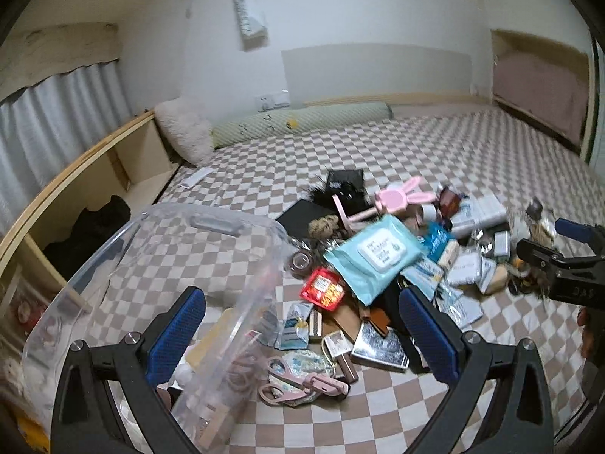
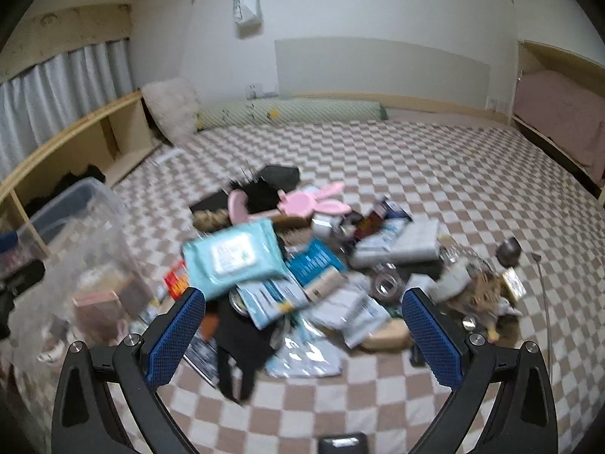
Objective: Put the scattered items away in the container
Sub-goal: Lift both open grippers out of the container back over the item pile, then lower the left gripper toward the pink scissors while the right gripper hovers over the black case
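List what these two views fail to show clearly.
- Right wrist view: motion blur smears the wipes pack label and the pile's small packets.
- Left wrist view: the clear container wall distorts its contents; the right gripper is cut off by the frame edge.

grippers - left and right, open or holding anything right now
left gripper: open, holding nothing
right gripper: open, holding nothing

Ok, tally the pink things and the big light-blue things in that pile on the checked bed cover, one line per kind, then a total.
Pink rabbit-shaped item: 1
Pink scissors: 1
Light-blue wipes pack: 1
Total: 3
Smaller packets in the pile are too blurred to sort by colour.
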{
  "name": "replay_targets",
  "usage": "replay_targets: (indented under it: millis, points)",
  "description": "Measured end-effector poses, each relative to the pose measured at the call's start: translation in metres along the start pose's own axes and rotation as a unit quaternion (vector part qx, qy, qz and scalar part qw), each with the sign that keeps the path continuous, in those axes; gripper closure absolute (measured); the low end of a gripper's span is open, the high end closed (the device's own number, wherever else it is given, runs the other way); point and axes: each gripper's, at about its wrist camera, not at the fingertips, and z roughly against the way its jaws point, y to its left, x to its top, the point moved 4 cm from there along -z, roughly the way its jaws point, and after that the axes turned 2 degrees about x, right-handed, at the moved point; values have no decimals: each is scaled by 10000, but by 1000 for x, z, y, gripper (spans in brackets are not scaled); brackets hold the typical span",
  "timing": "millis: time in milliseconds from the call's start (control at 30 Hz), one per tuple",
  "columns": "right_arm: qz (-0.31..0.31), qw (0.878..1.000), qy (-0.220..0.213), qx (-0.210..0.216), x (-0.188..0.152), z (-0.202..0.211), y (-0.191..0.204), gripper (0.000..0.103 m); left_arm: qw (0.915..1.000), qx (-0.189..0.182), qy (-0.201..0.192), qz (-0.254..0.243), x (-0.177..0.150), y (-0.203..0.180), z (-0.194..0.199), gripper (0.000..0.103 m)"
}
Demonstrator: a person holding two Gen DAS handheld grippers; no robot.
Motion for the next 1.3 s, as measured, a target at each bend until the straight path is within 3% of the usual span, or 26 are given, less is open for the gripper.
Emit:
replay_targets:
  millis: [133,267,333,467,633,867,1133,1300]
  points:
    - [98,9993,369,-52,-28,-11,-13,0,9996,-147,163,-190,-6,-13,-9,0]
    - [353,9948,869,-389,-64,-28,-19,0,9983,-293,326,-380,-12,-27,-18,0]
    - [384,9928,1106,-257,-86,-35,-21,0,9972,-416,438,-433,-15,-33,-23,0]
    - [307,9894,1418,-104,-119,-45,-28,0,9900,-994,967,-277,-29,-46,-39,0]
    - [226,9850,1681,-331,-148,-51,-43,0,9804,-1069,1597,-431,-51,-59,-62,0]
    - [89,9812,1902,-316,-174,-53,-58,0,9636,-959,2477,-312,-82,-50,-89,0]
    - [127,9774,2110,-109,-202,-62,-54,0,9473,-940,3051,276,-95,-33,-121,0]
    - [231,9846,1726,-171,-211,-57,-51,0,9360,-1034,3331,464,-102,-33,-135,0]
